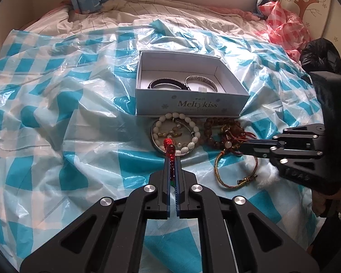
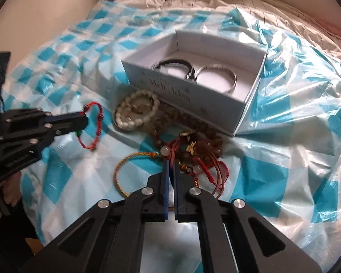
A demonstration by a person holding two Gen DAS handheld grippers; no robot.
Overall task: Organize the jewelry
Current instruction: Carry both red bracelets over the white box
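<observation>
A: Left wrist view. Left gripper (image 1: pixel 173 159), jaws pressed together, pinching a red cord bracelet (image 1: pixel 170 150); beads stick up past the fingertips. It sits above the blue-checked plastic sheet (image 1: pixel 56 113) spread over the bed.

B: Box?

A: White box (image 1: pixel 188 104), open, mid-sheet. Two bangles inside: a dark bangle (image 1: pixel 168 83) left, a silver bangle (image 1: pixel 201 82) right, touching or nearly so. Against the box's near wall lies the loose pile: white bead bracelet (image 1: pixel 177 134) on a round dish, brown bead strand (image 1: pixel 218 132) just right of it, a woven gold-brown cord bracelet (image 1: pixel 235 170) nearer the sheet's front edge.

B: Other claw?

A: Right gripper (image 1: pixel 244 149) comes in from the right edge, tips closed in the red cords beside the brown beads.

B: Right wrist view.

A: Right gripper (image 2: pixel 170 166) jaws together, nipping thin red cords (image 2: pixel 175 152) at the tangle in front of the box (image 2: pixel 216 111). Whether the cords are lifted, cannot tell. Left gripper (image 2: pixel 84 119) at the left edge, clamped on the red cord bracelet (image 2: pixel 95 125), whose loop hangs off its tip, clear of the pile. White bead bracelet (image 2: pixel 136 113) lies against the box's near-left wall.
</observation>
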